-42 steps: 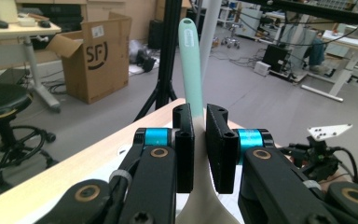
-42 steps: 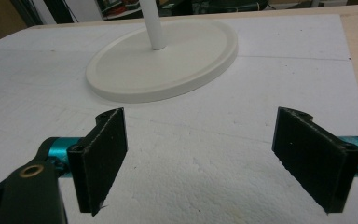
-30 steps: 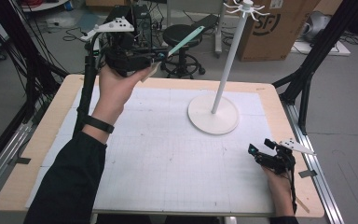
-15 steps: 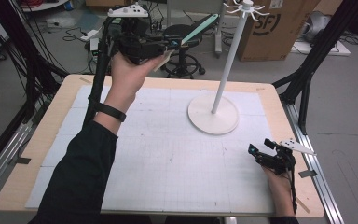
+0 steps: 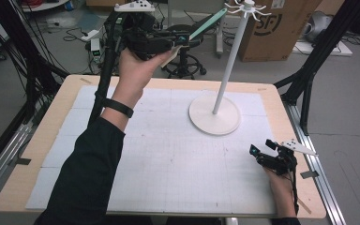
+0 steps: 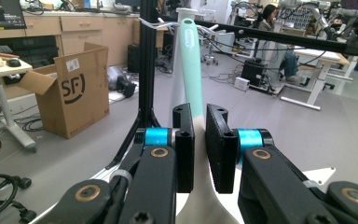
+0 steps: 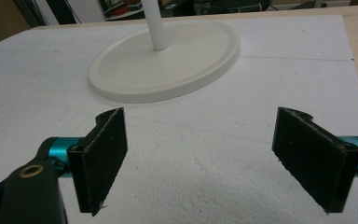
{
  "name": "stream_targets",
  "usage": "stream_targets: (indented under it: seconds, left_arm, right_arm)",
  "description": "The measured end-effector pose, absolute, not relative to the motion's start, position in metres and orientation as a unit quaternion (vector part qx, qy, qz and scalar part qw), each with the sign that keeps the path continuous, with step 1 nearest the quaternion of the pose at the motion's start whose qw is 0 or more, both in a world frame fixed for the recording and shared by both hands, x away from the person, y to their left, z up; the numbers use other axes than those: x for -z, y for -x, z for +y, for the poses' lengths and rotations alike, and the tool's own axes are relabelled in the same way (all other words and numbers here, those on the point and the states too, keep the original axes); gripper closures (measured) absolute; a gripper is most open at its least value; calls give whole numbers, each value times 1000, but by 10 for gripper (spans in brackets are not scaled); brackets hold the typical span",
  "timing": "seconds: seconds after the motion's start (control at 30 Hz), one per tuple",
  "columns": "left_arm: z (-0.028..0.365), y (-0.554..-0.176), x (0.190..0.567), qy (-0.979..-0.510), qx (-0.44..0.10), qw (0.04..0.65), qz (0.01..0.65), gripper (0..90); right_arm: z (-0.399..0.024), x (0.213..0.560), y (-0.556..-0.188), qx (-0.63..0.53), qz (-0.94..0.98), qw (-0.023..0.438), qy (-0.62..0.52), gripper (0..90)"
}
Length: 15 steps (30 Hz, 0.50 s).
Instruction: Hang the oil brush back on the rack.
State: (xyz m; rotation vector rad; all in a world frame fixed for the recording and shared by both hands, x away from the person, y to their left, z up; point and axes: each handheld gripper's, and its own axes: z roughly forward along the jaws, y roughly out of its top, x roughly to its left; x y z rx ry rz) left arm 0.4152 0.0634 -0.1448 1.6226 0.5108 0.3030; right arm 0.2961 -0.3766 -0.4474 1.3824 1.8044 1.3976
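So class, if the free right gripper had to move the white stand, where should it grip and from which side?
Grip the thin upright pole just above the round base, coming in level from the right gripper's side. The pole is narrow enough for the wide-open jaws; the base is flat and too broad. Gripping low probably limits tipping.

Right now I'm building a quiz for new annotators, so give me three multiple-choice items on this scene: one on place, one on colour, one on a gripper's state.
1. Where does the white stand's round base sit?
A. on the white mat
B. on the floor
C. on the cardboard box

2. What colour is the handle of the utensil in the left gripper?
A. red
B. mint green
C. black

3. How are the right gripper's jaws?
A. shut on the utensil
B. shut on nothing
C. open

Key: 1 A, the base rests on the mat in the high view; 2 B, the pale green handle rises between the jaws; 3 C, they stand wide apart over bare mat.
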Motion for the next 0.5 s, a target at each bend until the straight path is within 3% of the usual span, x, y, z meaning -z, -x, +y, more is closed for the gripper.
stream_targets:
  seconds: [0.5]
  left_arm:
    - [57, -424, 151, -709, -114, 658, 226, 822]
  right_arm:
    - [-377, 447, -296, -511, 656, 232, -504, 171]
